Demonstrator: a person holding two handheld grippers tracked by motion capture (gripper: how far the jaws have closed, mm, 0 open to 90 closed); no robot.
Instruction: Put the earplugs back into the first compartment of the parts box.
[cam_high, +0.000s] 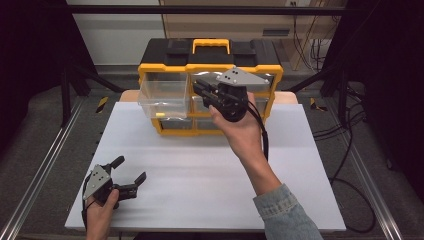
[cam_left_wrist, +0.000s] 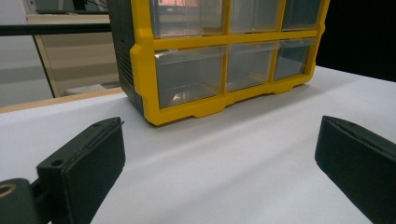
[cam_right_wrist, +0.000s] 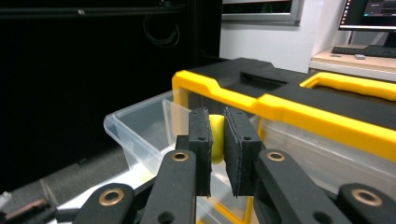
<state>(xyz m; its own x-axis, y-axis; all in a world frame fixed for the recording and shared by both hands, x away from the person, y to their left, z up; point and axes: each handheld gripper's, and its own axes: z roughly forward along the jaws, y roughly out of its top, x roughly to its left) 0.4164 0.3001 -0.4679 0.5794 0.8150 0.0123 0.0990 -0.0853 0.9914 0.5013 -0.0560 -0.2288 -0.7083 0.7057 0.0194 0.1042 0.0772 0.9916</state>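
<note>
Between my right gripper (cam_right_wrist: 217, 140) jaws sits a small yellow piece (cam_right_wrist: 216, 136), and both black pads press on it from either side, so the jaws are closed down to just that narrow gap. I cannot tell what the piece is beyond its rounded yellow shape. In the high view this gripper (cam_high: 204, 94) is raised in my right hand (cam_high: 239, 129), its jaws pointing left toward the upper row of the organizer. Just past the jaws hangs a clear drawer (cam_right_wrist: 140, 133), pulled well out of the top left slot; in the high view that drawer (cam_high: 164, 97) juts forward over the surface with a little yellow bit lying at its front edge. The held piece is at the drawer's right side, above its open top as far as I can judge.

The drawer belongs to a yellow and black organizer (cam_high: 210, 67) with a yellow handle on its lid, standing at the far edge of the white surface (cam_high: 210, 175).

My left gripper (cam_high: 131, 175) rests low near the front left corner of the surface, held in my left hand (cam_high: 102, 205). Its jaws stand wide apart with nothing between them; in the left gripper view they frame bare white surface (cam_left_wrist: 224, 177), and the organizer (cam_left_wrist: 187, 112) lies well beyond them.
</note>
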